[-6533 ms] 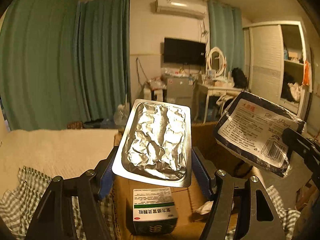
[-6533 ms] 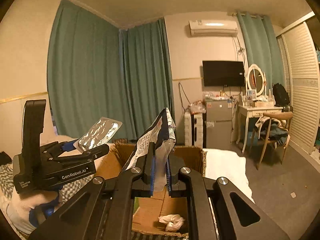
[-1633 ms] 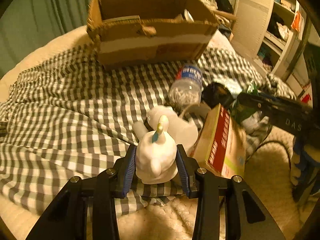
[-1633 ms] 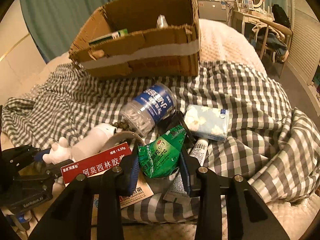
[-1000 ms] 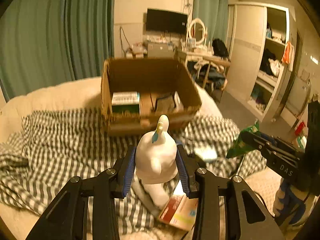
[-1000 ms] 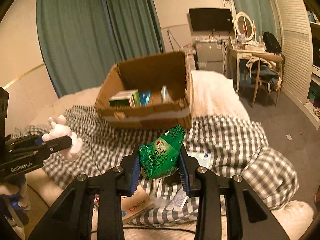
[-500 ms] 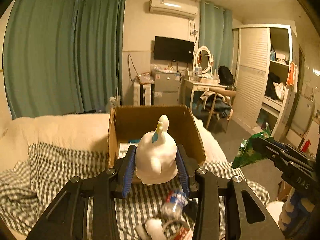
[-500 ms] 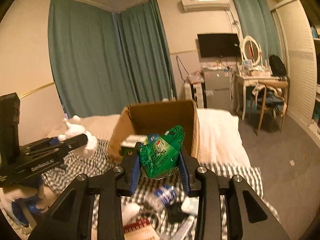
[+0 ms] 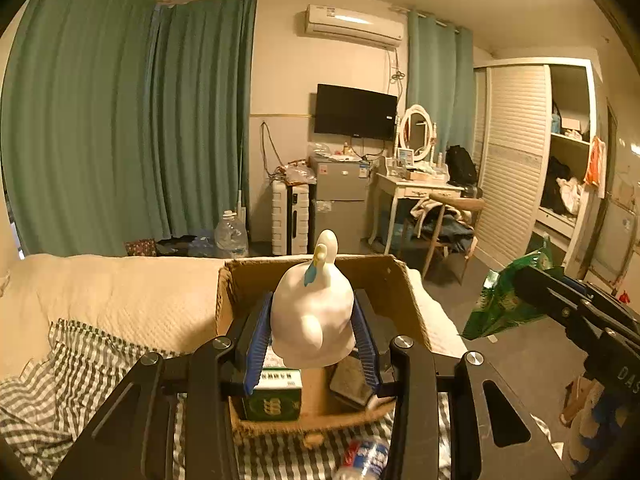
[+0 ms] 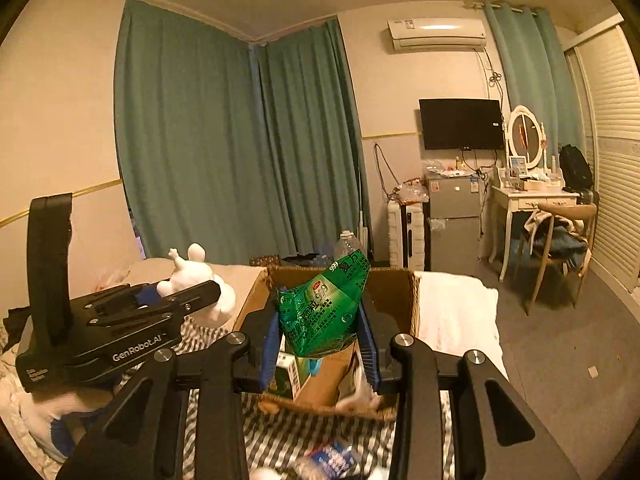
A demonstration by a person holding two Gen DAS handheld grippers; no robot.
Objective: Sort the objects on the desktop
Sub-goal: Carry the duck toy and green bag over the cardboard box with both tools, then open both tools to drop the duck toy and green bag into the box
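My left gripper (image 9: 312, 330) is shut on a white duck toy (image 9: 314, 312) and holds it in the air over the open cardboard box (image 9: 404, 292). The toy also shows at the left of the right wrist view (image 10: 192, 276). My right gripper (image 10: 322, 336) is shut on a green foil packet (image 10: 324, 306) and holds it above the same box (image 10: 394, 284). The packet shows at the right of the left wrist view (image 9: 504, 304). A green medicine carton (image 9: 274, 400) lies inside the box.
The box stands on a grey checked cloth (image 9: 60, 364) over a cream bed (image 9: 120, 292). A clear bottle with a blue label (image 9: 364, 460) lies on the cloth in front of the box. A fridge (image 9: 340, 204), dressing table and chair stand beyond.
Both grippers have risen from the cloth and moved forward with the duck toy and the green packet. The box is now close, right under both grippers.
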